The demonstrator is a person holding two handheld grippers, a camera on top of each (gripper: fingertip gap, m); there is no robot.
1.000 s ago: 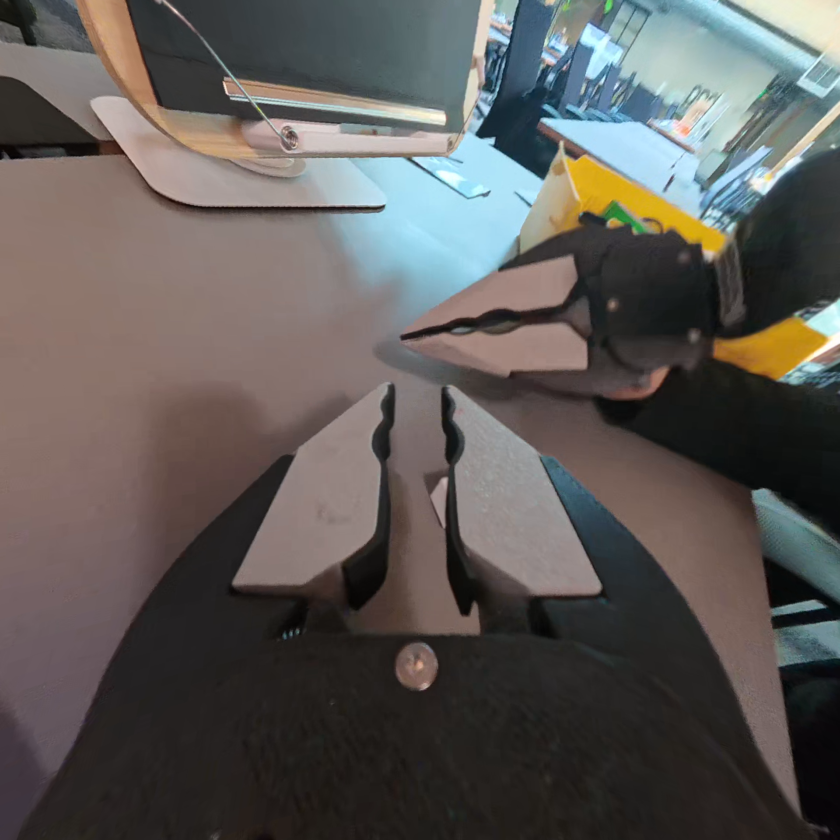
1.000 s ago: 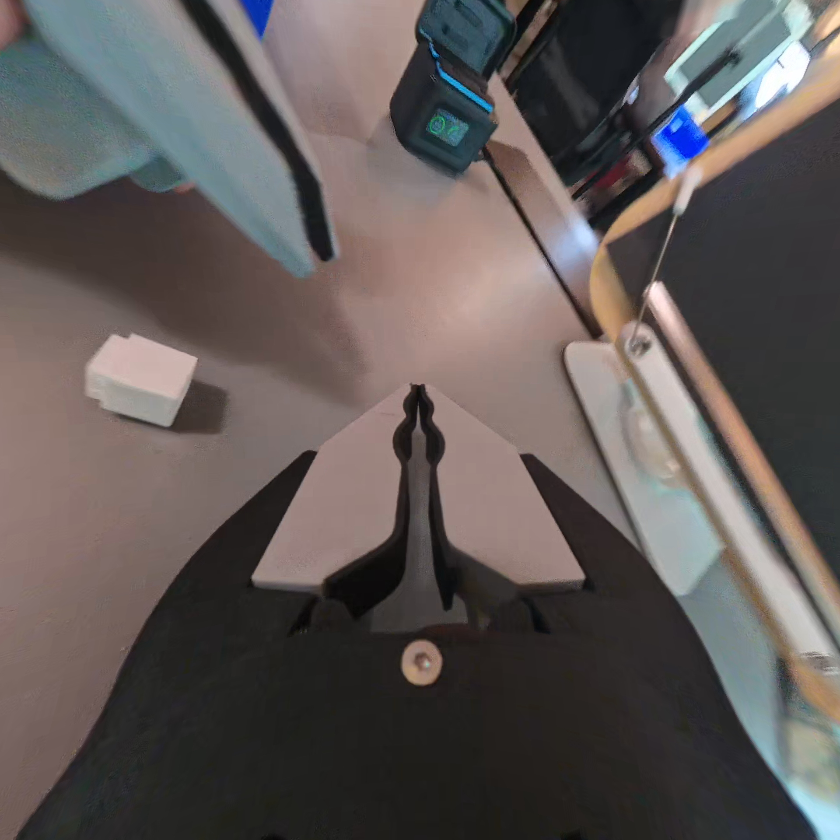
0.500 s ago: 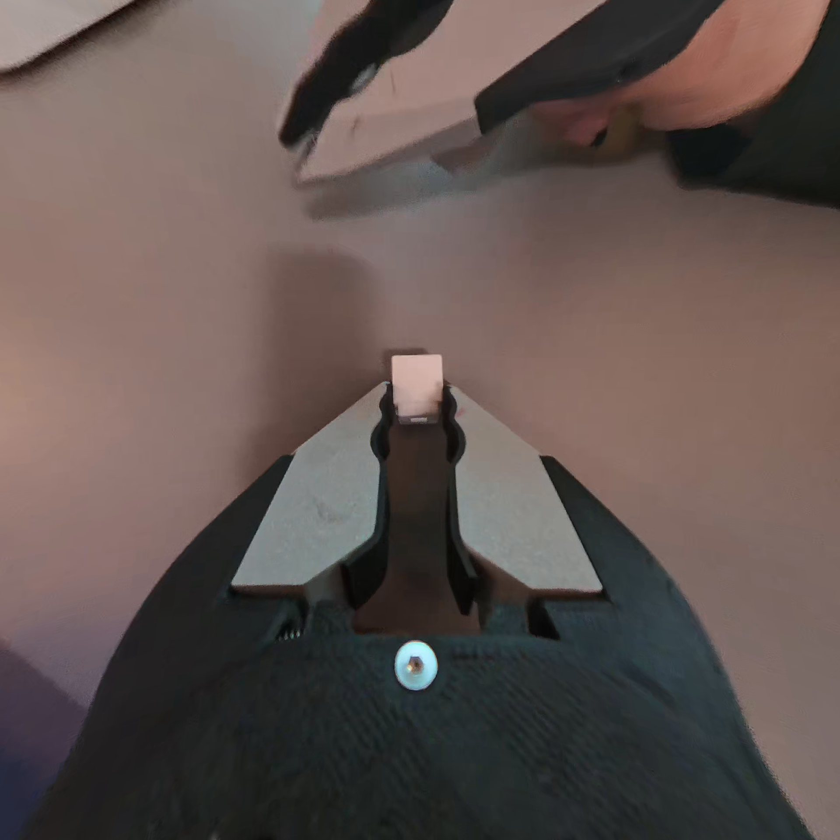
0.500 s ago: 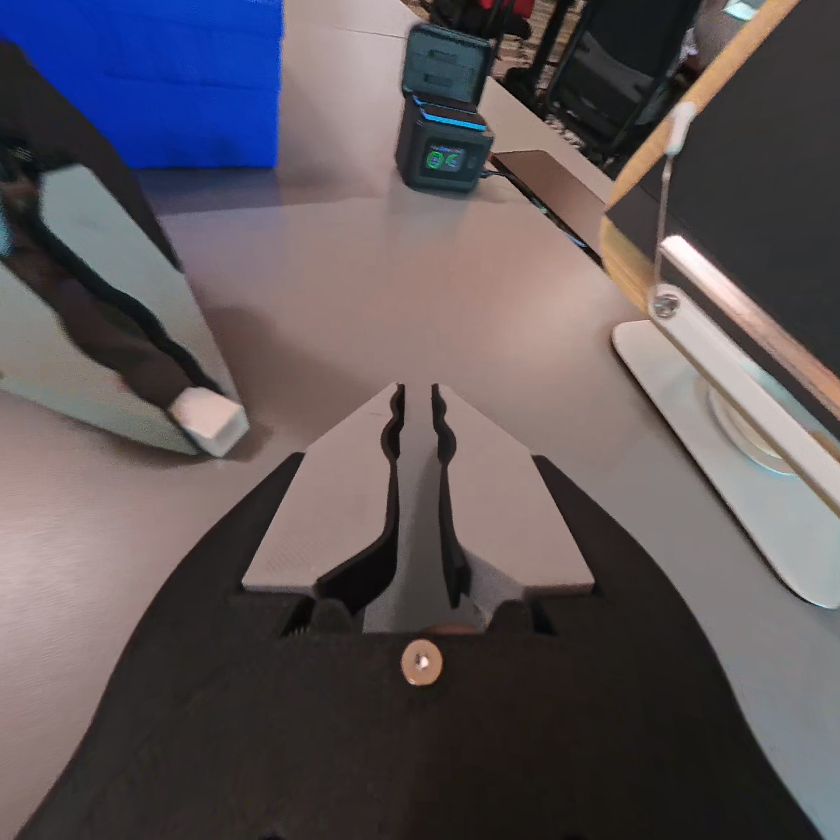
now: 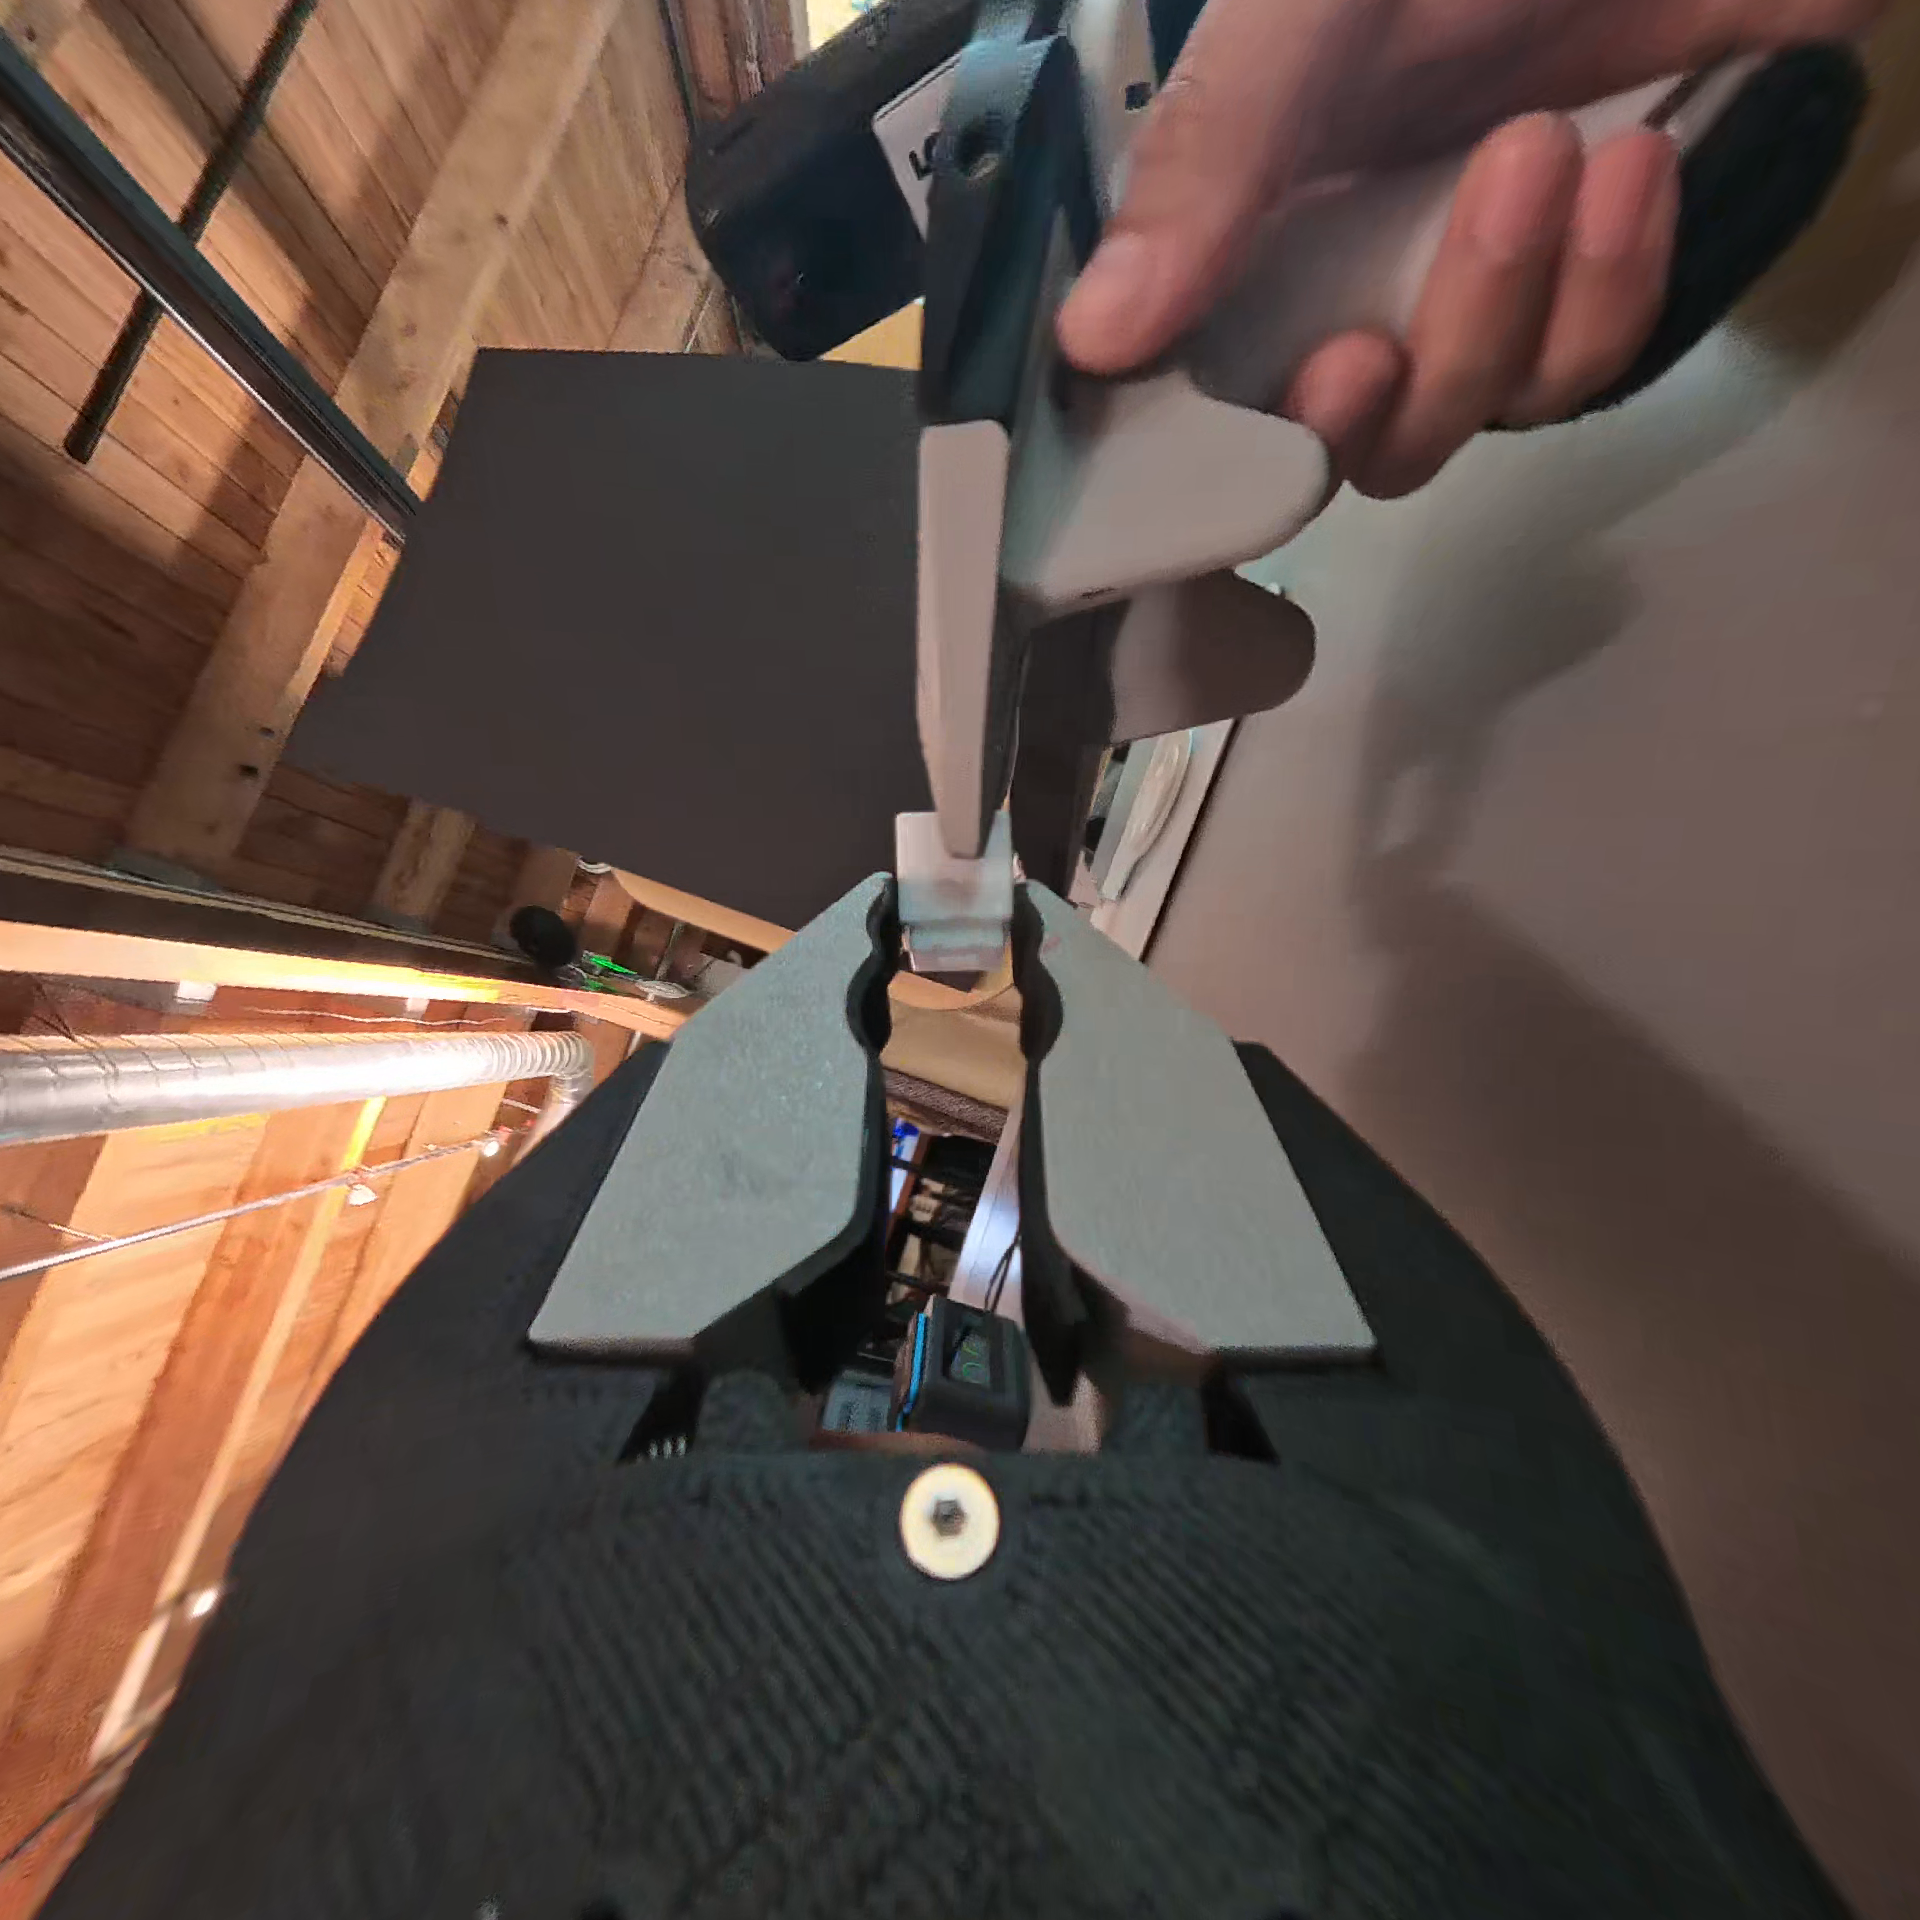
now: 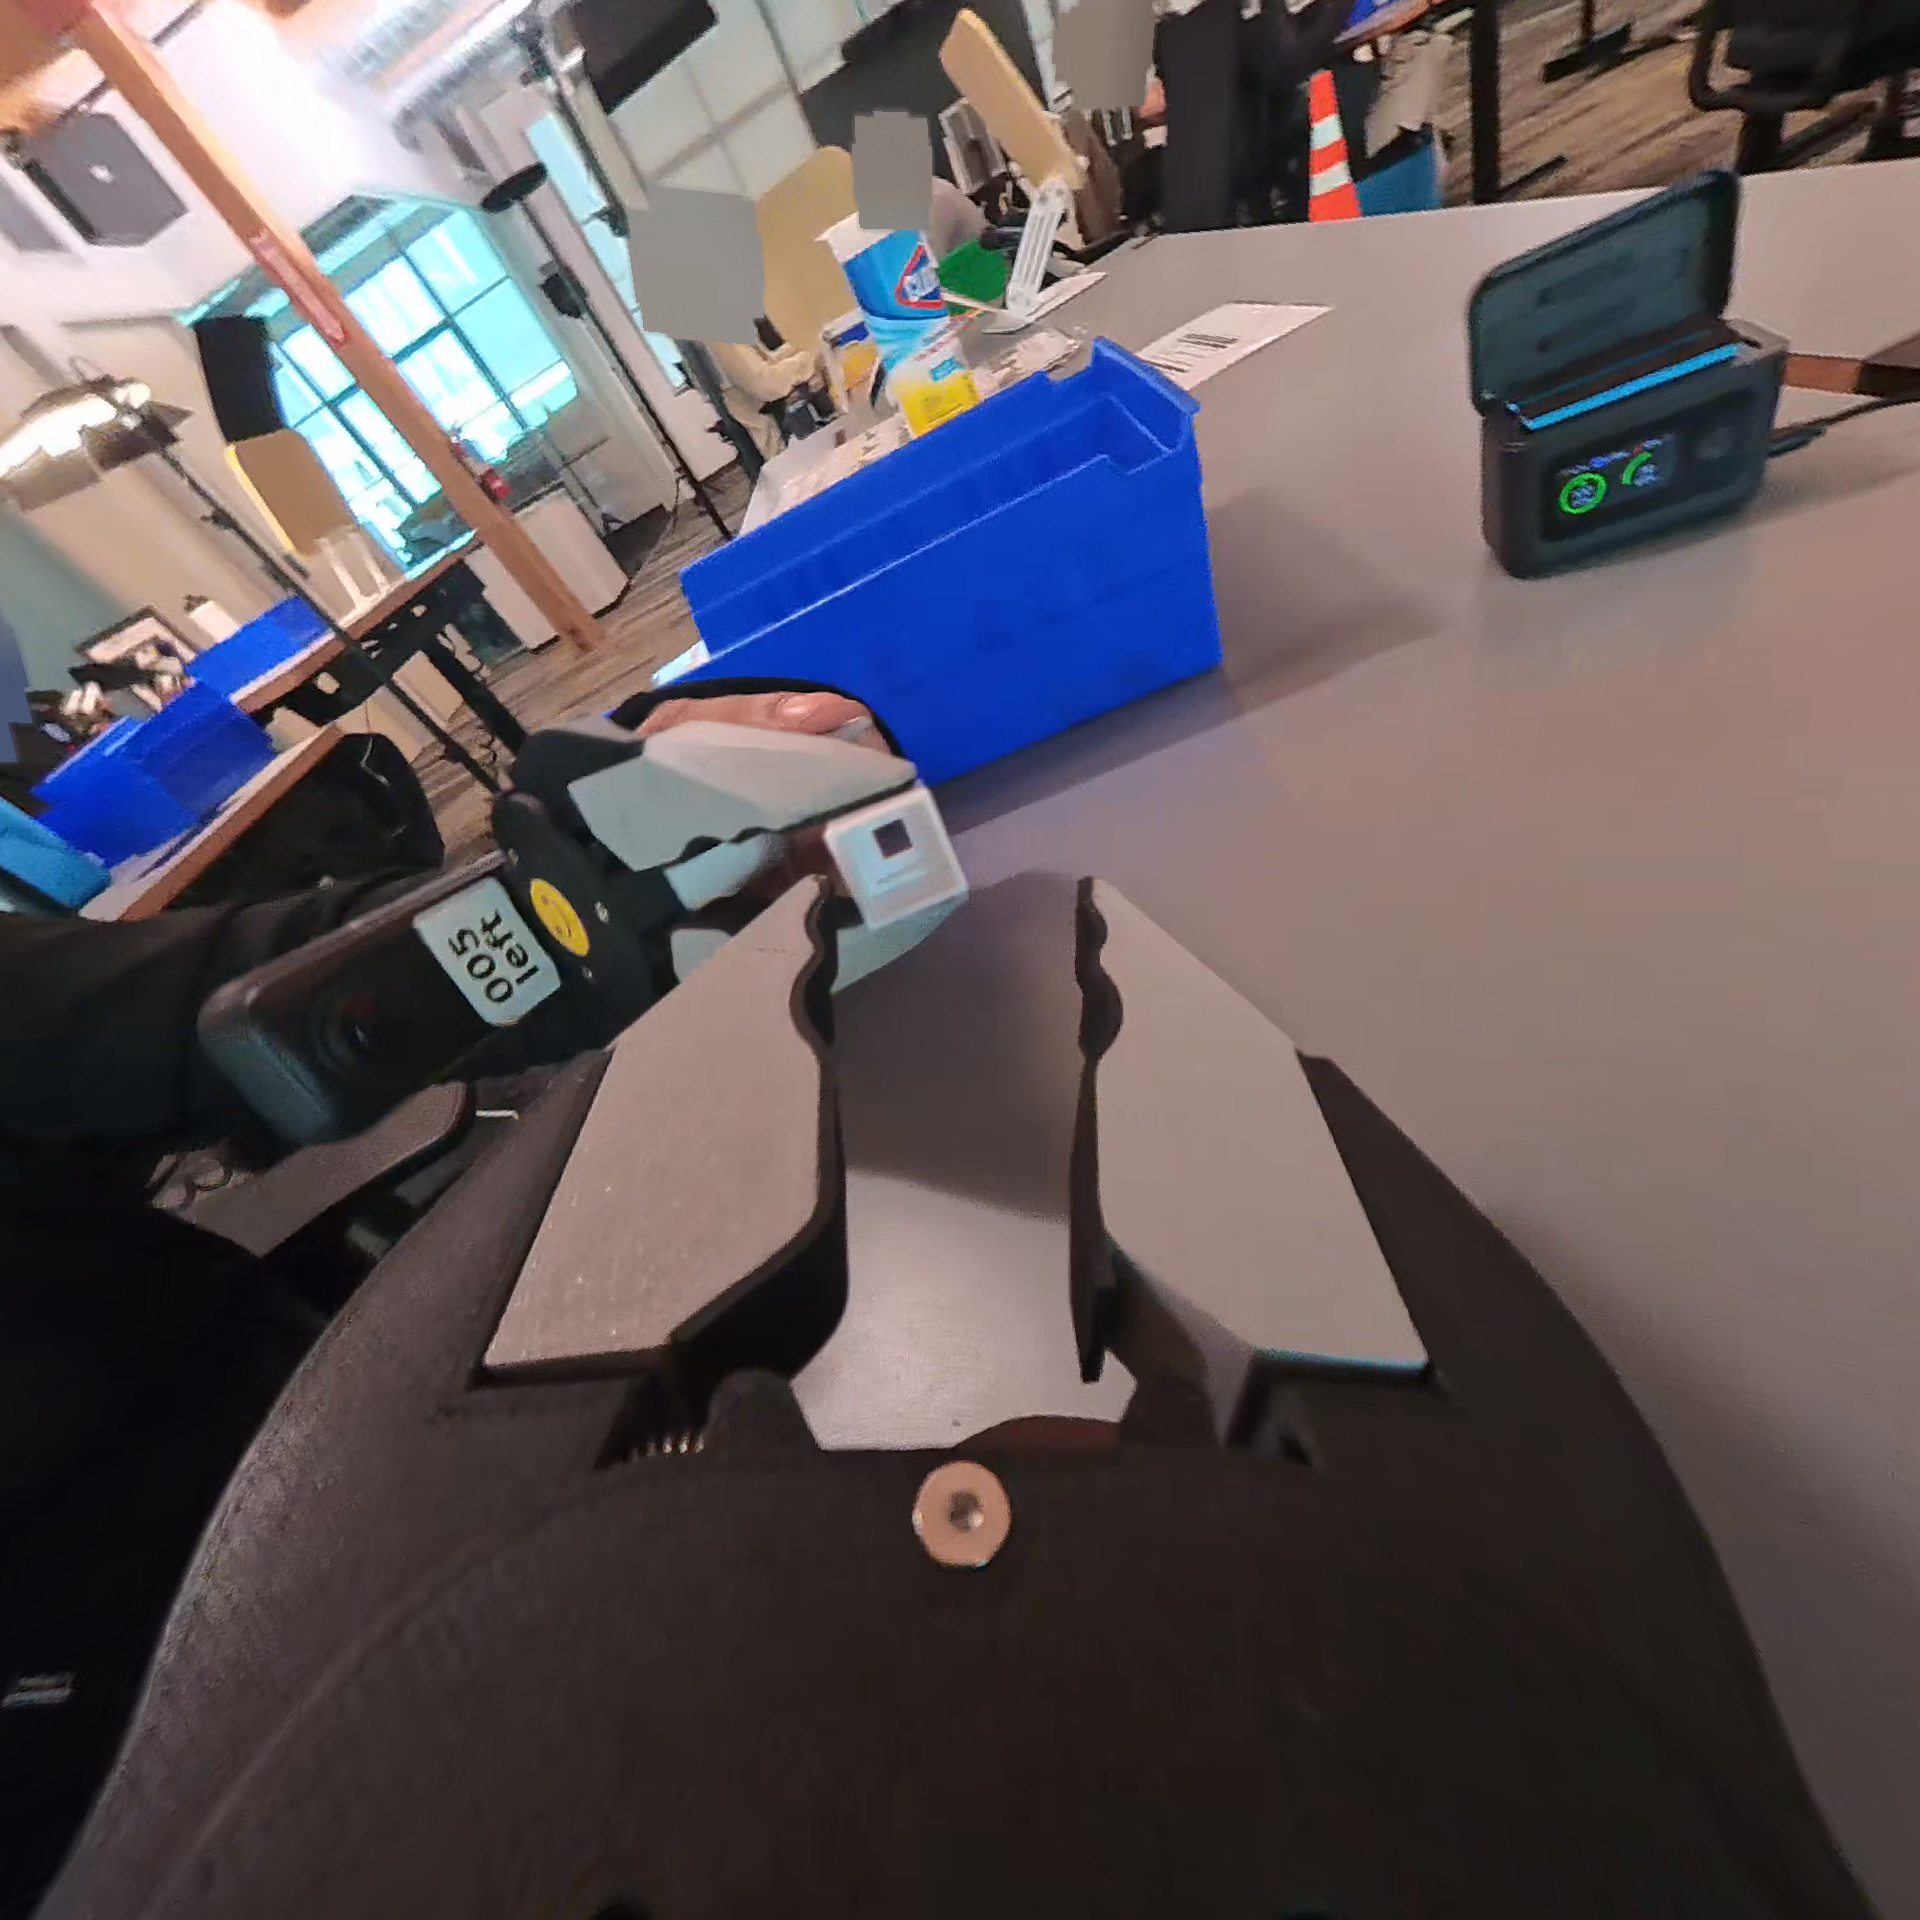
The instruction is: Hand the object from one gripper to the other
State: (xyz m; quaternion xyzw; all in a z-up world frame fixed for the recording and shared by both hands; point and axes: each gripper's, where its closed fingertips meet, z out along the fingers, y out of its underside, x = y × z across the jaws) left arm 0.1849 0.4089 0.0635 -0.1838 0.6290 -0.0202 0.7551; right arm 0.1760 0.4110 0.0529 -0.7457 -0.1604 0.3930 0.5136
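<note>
A small white block is held clear of the grey table, pinched at the very tips of the left gripper. In the left wrist view the block is seen wedged between the two grey fingers, whose black inner edges press on its two sides; most of the block projects beyond the tips.

The right gripper is seen with its fingers parted, a wide gap between them and nothing clasped. In the right wrist view the block is seen just beyond the tip of the near left-hand finger, a square dark recess showing on its facing side; it lies at the mouth of the gap, not yet enclosed. In the left wrist view one grey finger of the right gripper is seen edge-on, its tip overlapping the far end of the block. Actual contact cannot be judged.

A bare hand is wrapped around the handle of the right gripper. In the right wrist view the left gripper is seen side-on with a dark sleeve behind it.

Farther back on the table a blue plastic bin is noted, and to the right a dark case with its lid open and a lit display. In the left wrist view a dark monitor is seen behind the grippers.
</note>
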